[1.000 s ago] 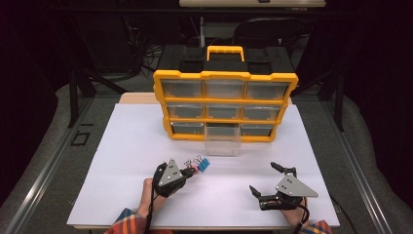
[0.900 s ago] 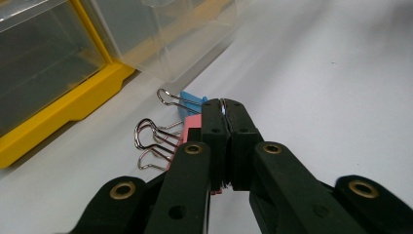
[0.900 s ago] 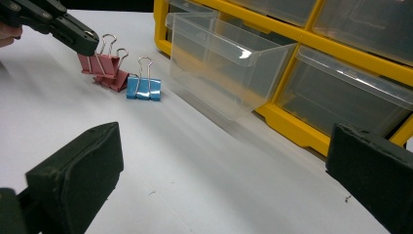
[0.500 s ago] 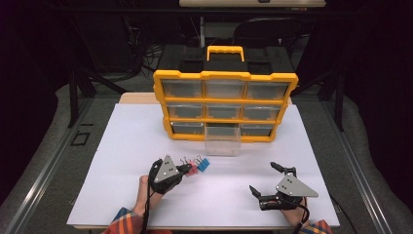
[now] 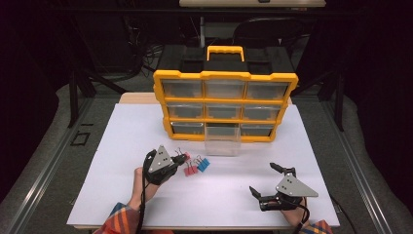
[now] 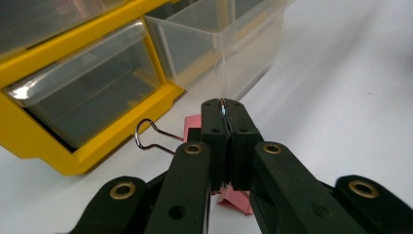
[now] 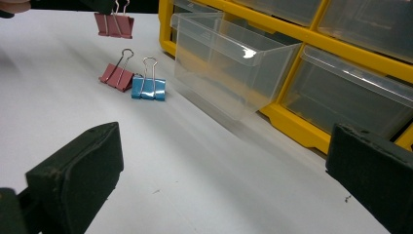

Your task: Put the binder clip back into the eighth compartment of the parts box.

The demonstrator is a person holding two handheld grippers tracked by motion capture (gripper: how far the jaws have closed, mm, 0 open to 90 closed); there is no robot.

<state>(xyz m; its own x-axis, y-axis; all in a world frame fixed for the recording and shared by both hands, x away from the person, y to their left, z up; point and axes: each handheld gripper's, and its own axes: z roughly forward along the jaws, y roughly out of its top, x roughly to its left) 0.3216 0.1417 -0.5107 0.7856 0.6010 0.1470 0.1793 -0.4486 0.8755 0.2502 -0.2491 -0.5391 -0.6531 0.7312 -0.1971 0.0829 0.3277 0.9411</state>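
Left gripper (image 5: 179, 158) risen since a second ago, now lifted off the white board (image 5: 122, 146) with a pink binder clip (image 7: 114, 24) hanging from it. Jaws pressed together on one wire handle of that clip; pink body dangling below, second wire loop sticking out to the side in the left gripper view. Held clip up in the air, clear of the surface, roughly mid-board and a little toward the near edge.

Second pink clip (image 7: 117, 75) and blue clip (image 7: 148, 87) lying touching one another on the board just beyond the left gripper, handles up. Clear drawer (image 5: 222, 144) pulled out from the middle of the bottom row of the yellow organizer (image 5: 225, 77), which stands toward the far edge.

Right gripper (image 5: 265, 181) unmoved near the near right corner, jaws spread wide, nothing between them, well apart from the clips.
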